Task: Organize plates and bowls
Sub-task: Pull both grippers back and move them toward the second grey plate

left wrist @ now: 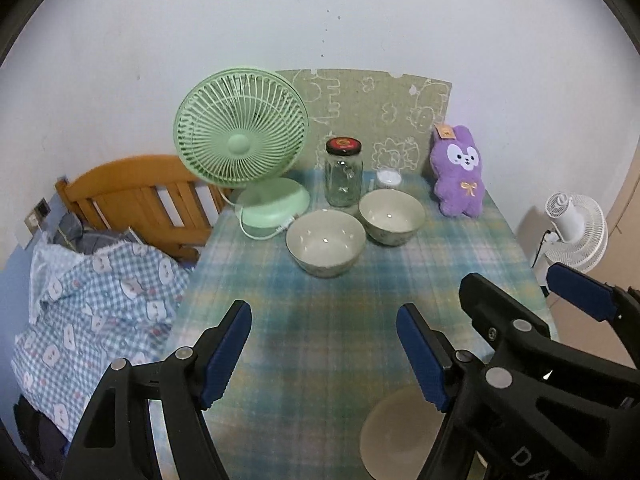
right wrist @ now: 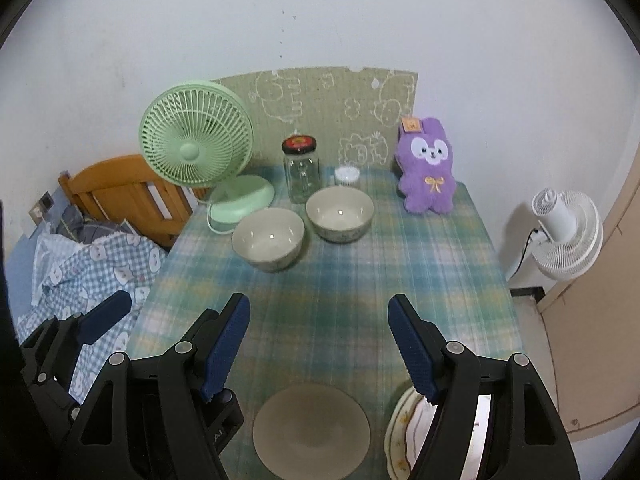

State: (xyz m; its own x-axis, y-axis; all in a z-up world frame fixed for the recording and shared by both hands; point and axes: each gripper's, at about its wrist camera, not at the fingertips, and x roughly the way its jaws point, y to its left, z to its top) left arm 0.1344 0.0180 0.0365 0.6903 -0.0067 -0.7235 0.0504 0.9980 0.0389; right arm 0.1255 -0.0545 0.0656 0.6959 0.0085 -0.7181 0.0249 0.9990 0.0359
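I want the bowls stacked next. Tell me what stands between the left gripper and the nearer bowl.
Nothing visible does. The left gripper is open and empty above bare plaid tablecloth, and the nearer bowl sits straight ahead across that open cloth. The glass jar and green fan stand behind the bowl, not in the path.

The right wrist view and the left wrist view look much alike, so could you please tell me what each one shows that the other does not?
Only the right wrist view shows the patterned plate at the table's near right edge, and the round plate whole.

Only the left wrist view shows nothing extra of the dishes; there the round plate is half hidden behind the right gripper.

Both show two bowls side by side, the green fan, the jar, the purple plush, and both grippers open and empty, including the left gripper.
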